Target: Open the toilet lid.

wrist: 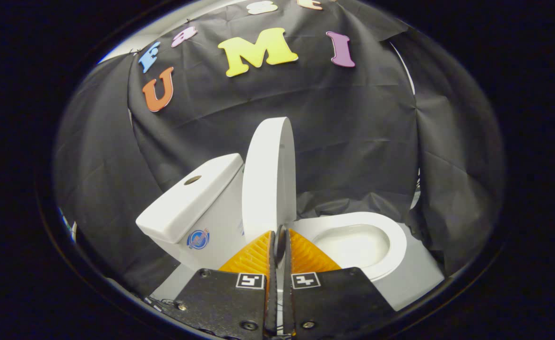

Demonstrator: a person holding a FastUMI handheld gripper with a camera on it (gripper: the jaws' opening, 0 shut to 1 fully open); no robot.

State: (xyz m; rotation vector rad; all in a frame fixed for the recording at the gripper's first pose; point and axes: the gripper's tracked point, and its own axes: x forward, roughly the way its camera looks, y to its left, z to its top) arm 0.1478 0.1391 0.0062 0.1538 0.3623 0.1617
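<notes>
My tongs (279, 245) are nearly pressed together, pinching the lower edge of the lid (268, 177) between both fingers, with only the thin rim of it in the narrow gap. The lid, a smooth white oval shell, stands upright on edge, raised clear of the bowl (353, 243) and leaning close to the tank (194, 203), which sits just beside it. One toilet is here: one lid, one boxy tank with a single round button (192, 180) on its flat top and one round sticker (198, 239) on its side, and one glossy, rounded bowl lying open on the far side of the lid from the tank. The toilet rests on a pale floor (414, 278), and creased black cloth (367, 141) hangs behind it.
</notes>
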